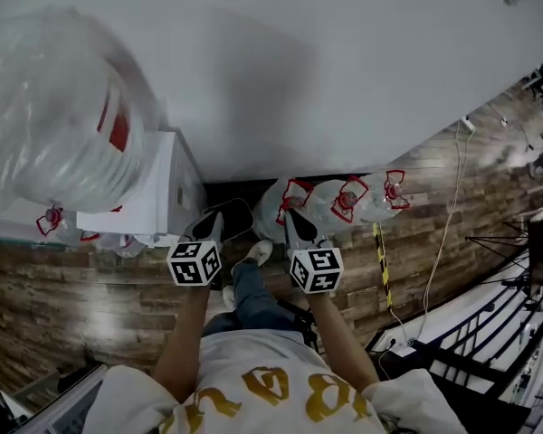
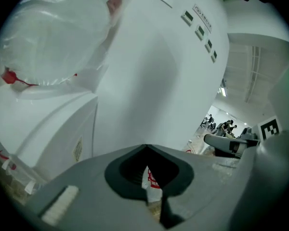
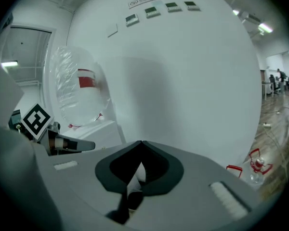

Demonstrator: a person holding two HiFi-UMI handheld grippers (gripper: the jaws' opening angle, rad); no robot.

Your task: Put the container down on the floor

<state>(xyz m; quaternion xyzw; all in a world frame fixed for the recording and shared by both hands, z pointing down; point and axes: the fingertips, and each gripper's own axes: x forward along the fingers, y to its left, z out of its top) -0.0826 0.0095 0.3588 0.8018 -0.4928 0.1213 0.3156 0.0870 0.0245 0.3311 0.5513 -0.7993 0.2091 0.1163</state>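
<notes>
left gripper (image 2: 145, 147): jaws pressed together, nothing in them | right gripper (image 3: 141, 142): jaws closed too, empty | clear jugs (image 1: 324, 208): on the floor (image 1: 100, 297) by the wall (image 1: 344, 80), just past the jaws | guess: the container is one of them, already down

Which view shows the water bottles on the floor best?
Head view: the floor bottles lie in a row along the wall, red handles clear. Right gripper view catches one at its right edge. Left gripper view shows only a sliver behind its jaws.
</notes>
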